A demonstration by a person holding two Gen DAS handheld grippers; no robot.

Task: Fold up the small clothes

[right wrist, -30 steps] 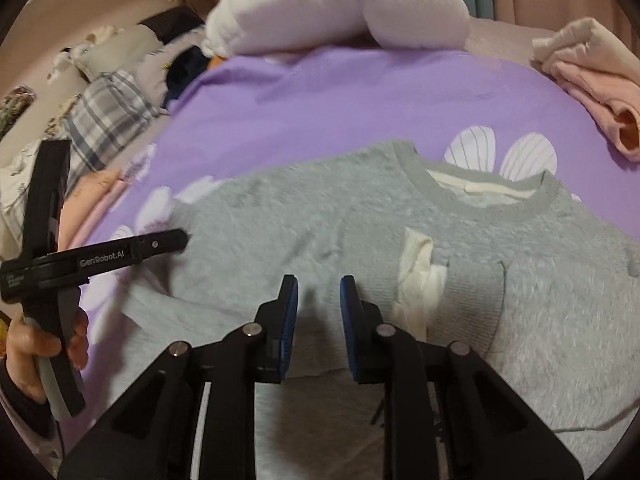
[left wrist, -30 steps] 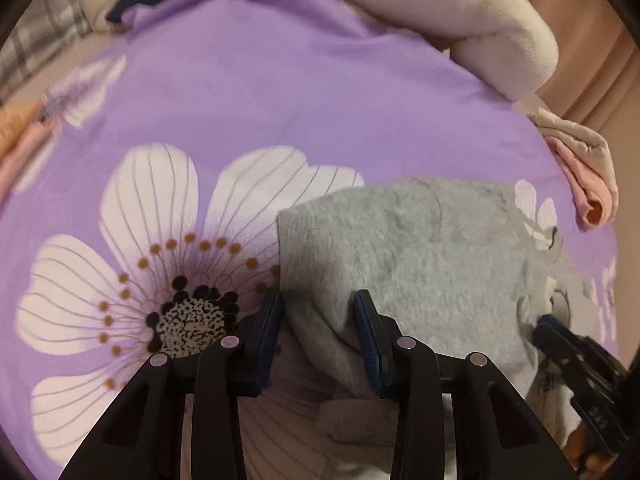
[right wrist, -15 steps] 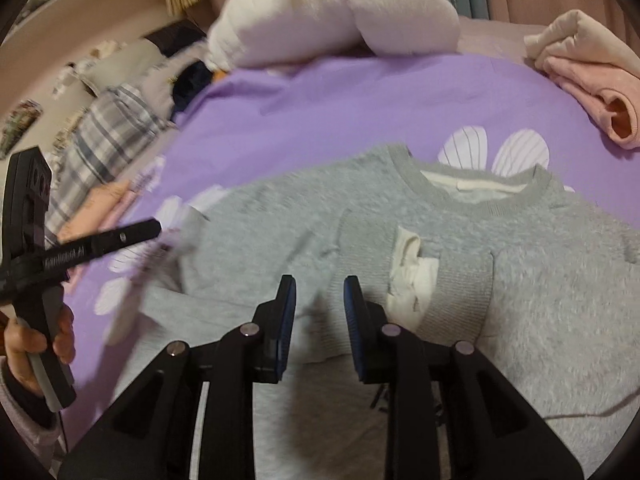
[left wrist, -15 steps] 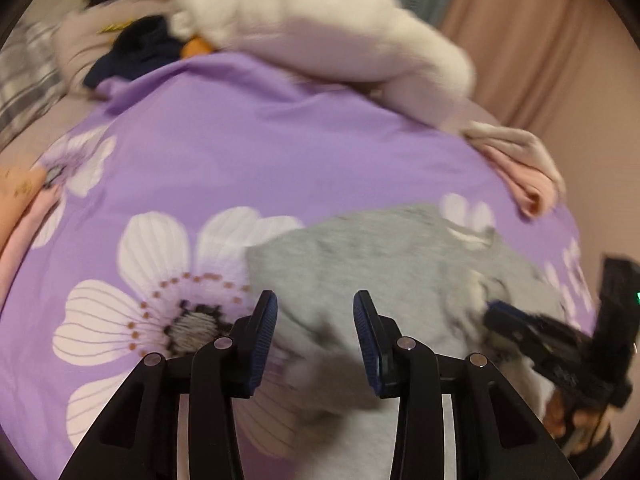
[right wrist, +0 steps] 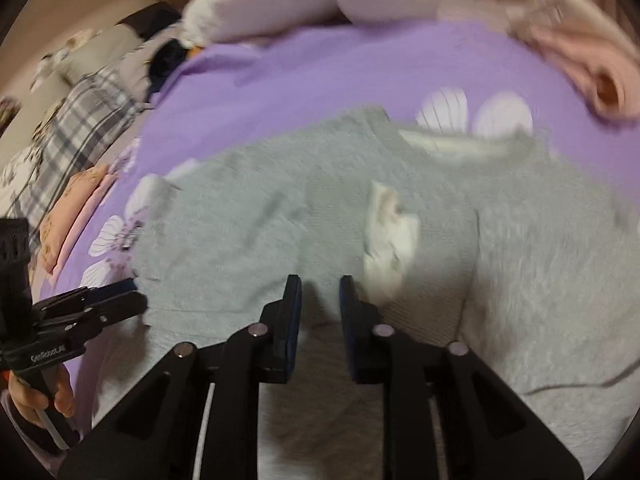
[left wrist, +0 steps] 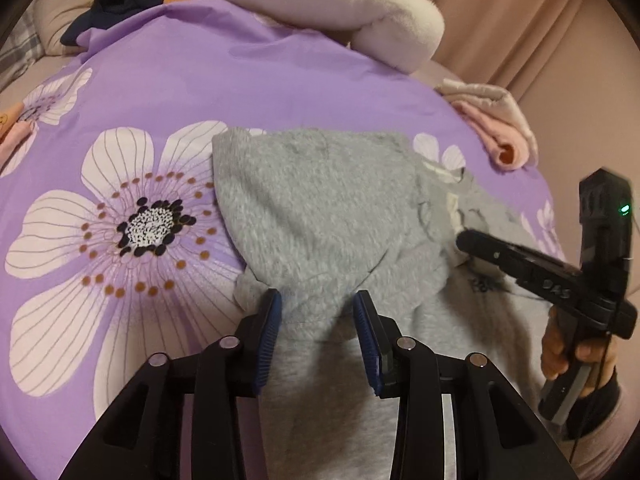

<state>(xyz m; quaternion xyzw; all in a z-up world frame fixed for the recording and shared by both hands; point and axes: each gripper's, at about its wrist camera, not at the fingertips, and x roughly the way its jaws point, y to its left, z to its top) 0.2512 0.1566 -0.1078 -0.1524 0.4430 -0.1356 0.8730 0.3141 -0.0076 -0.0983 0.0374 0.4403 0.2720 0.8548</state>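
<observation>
Both grippers worked the grey sweatshirt (left wrist: 320, 208): left gripper (left wrist: 316, 312) clamped its folded sleeve edge, carrying it inward; right gripper (right wrist: 320, 292), jaws closing, held nothing visible.

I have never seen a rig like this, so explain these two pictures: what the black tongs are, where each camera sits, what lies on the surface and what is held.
No robot: a person holds a hand-held gripper in each hand, each with a camera looking along its fingers. One picture is from the left hand-held gripper, the other from the right hand-held gripper. A grey sweater lies on a purple flowered sheet. The left pinches the sweater's fold; the right's jaws are closing over it, grip unclear.
</observation>
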